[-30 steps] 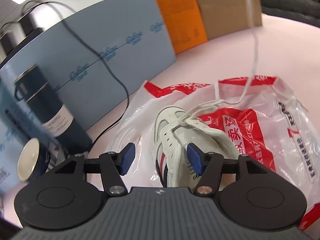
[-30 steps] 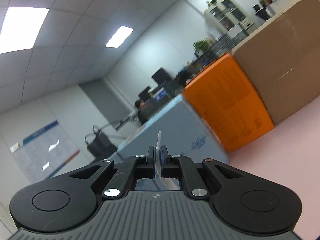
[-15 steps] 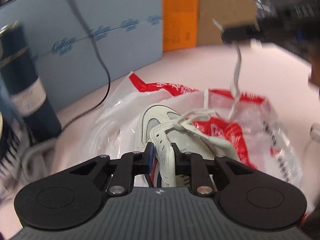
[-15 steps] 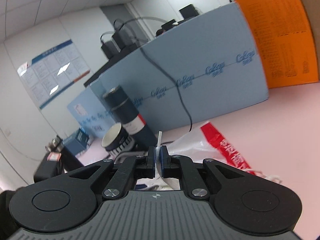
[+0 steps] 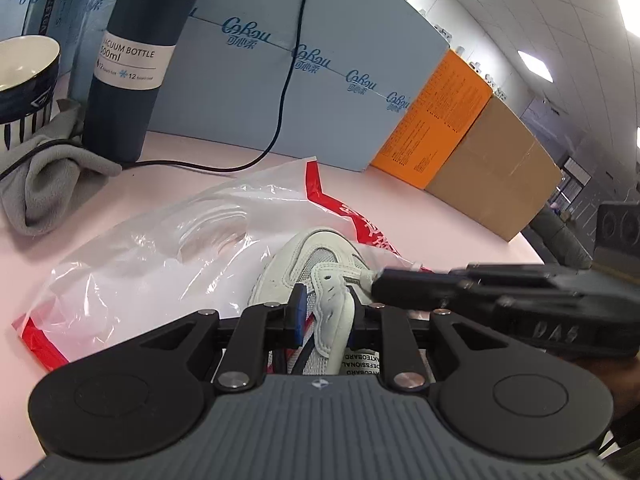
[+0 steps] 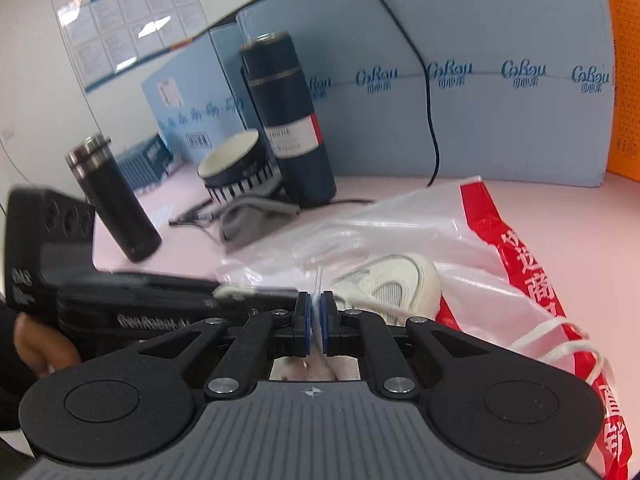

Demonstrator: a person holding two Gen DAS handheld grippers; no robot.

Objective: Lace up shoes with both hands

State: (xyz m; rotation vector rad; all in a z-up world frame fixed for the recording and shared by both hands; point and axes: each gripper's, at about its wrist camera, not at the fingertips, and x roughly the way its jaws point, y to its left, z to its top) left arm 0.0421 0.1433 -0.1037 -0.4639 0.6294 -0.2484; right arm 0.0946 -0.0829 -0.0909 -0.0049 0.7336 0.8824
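The white sneaker (image 5: 320,276) lies on a red-and-clear plastic bag (image 5: 160,248) spread over the pink tabletop (image 5: 420,208), toe pointing toward the blue boxes (image 5: 320,92) at the back.

The likeliest trouble, to my eye, is the lace tip (image 6: 319,280) slipping. The right gripper (image 6: 316,316) pinches it with only a short clear end poking out above the pads, so a small tug sideways could pull it free before it reaches an eyelet. The bag is slick too; if the shoe slides on it while the lace end is pushed in, the eyelet would drift off line. The two grippers also sit very close together over the shoe, so they could knock each other.

The left gripper (image 5: 325,312) has just closed in and stands narrow, clamped on the eyelet flap (image 5: 334,304) of the upper, steadying the shoe. The right gripper is all but shut, its blue pads pressed on the white lace. From the left wrist view its tip reaches right up beside the top of that flap; whether it touches the flap I cannot tell.
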